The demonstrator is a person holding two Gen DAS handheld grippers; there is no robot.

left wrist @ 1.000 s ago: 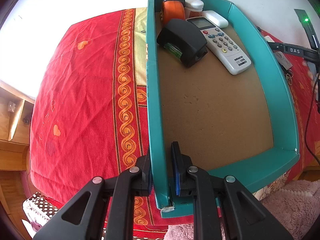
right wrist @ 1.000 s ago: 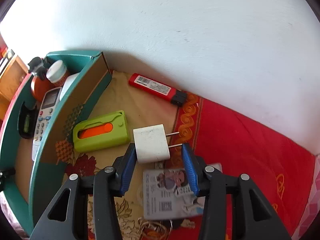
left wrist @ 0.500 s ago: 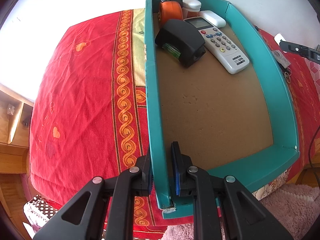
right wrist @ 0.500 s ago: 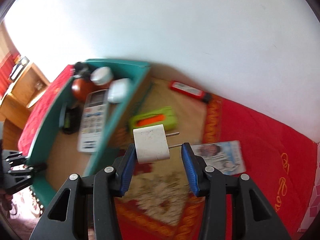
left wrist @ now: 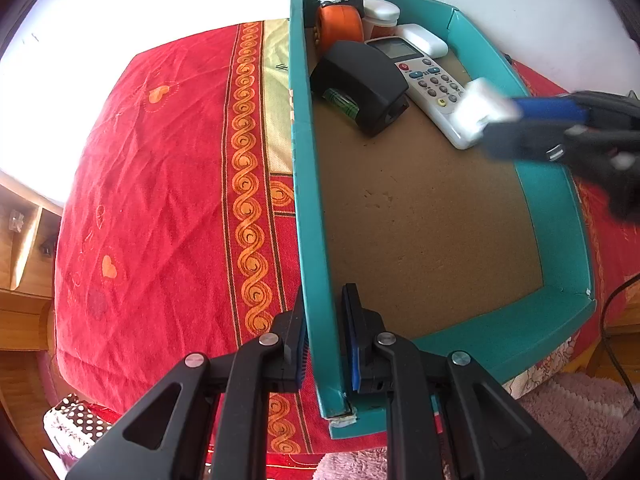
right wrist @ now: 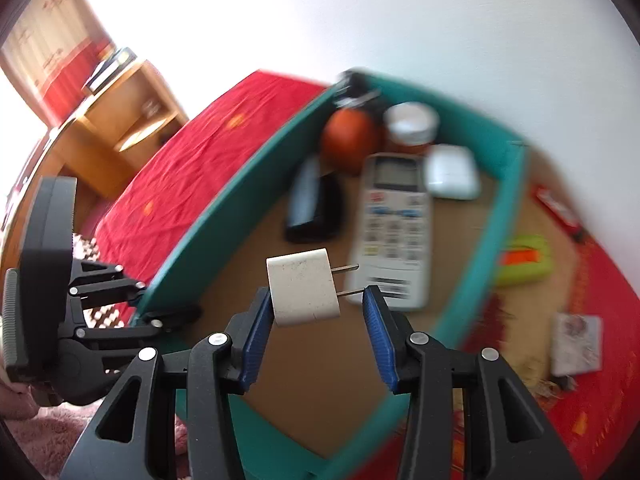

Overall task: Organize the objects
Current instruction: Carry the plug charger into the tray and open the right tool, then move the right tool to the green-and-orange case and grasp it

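Note:
My left gripper is shut on the left wall of the teal cardboard box, near its front corner. My right gripper is shut on a white charger plug, one pad on its body and the other at the prong tips. It hangs over the box's brown floor, in front of the white remote. In the left wrist view the charger and right gripper come in blurred over the right wall. A black device, an orange toy, a white-lidded jar and a white case fill the far end.
Outside the box on the right lie a green and orange case, a red lighter and a card on the red cloth. A wooden shelf stands at the far left. A pink rug lies below.
My right gripper has carried the charger left and up, from above the cloth beside the card to above the box's inside. The left gripper has kept its hold on the wall.

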